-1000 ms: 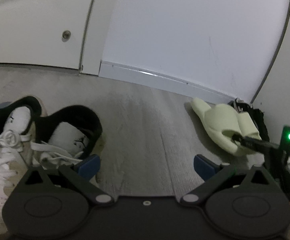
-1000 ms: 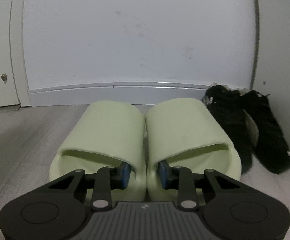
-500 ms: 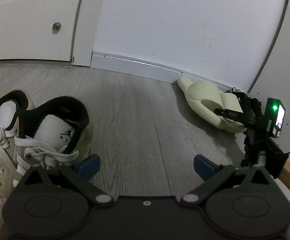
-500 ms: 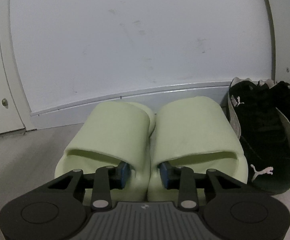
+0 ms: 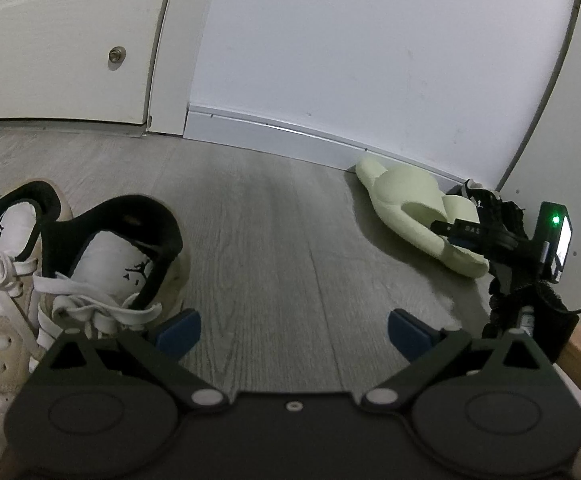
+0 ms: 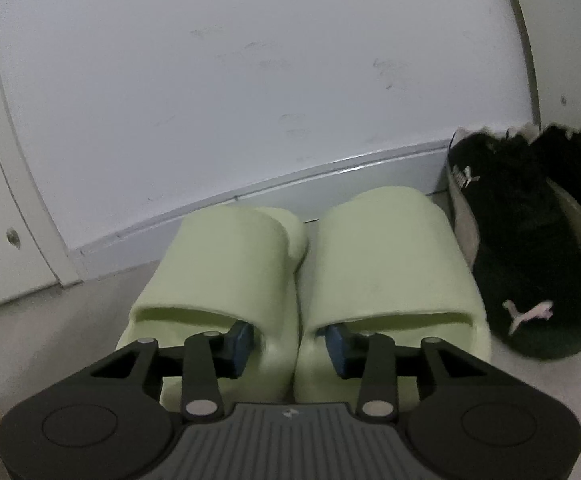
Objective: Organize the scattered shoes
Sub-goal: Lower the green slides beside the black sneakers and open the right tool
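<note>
R gripper [image 6: 288,344] clamps green slides [image 6: 390,264] by inner walls, toes toward wall, beside black shoes [image 6: 530,248] (L gripper [image 5: 294,330] agape, sneakers [image 5: 110,256] left of it).

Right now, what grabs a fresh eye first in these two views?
The pale green slides fill the right wrist view: the right gripper pinches their inner walls together, toes at the baseboard, black sneakers beside them. In the left wrist view, the left gripper hangs open over bare floor, next to white laced sneakers.
</note>
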`<control>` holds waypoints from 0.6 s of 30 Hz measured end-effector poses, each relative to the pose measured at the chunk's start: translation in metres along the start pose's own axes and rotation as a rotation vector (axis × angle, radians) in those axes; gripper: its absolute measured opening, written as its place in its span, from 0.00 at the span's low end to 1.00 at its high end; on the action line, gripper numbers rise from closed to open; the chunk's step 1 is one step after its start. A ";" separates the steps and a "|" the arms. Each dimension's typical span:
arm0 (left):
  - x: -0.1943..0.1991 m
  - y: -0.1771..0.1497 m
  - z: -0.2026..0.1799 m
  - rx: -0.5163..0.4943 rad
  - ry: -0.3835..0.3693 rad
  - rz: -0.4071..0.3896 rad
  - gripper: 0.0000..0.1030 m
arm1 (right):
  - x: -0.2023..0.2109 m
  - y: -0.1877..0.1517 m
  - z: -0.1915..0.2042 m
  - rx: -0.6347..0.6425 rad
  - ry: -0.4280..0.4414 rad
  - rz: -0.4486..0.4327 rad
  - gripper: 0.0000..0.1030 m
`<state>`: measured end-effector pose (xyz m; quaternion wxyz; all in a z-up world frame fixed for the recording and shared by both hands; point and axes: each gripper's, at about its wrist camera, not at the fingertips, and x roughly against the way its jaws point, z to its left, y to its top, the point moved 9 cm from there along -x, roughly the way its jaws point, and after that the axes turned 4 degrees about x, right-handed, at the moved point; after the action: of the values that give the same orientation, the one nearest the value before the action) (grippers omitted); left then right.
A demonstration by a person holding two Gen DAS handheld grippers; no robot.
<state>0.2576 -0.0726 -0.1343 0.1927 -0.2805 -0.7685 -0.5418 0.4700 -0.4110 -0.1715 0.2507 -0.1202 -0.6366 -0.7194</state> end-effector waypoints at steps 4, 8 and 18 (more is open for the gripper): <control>0.002 0.001 0.001 0.000 -0.001 -0.002 0.98 | -0.003 -0.003 0.006 0.075 -0.044 0.009 0.55; 0.001 0.002 -0.001 -0.007 -0.003 -0.005 0.98 | -0.002 -0.009 0.016 0.209 -0.119 0.023 0.58; 0.011 0.010 -0.001 0.004 -0.013 -0.045 0.98 | 0.024 -0.012 0.012 0.099 -0.136 0.084 0.73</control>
<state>0.2552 -0.0688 -0.1199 0.1760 -0.2664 -0.7768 -0.5427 0.4416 -0.4032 -0.1677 0.2424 -0.1828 -0.6811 -0.6662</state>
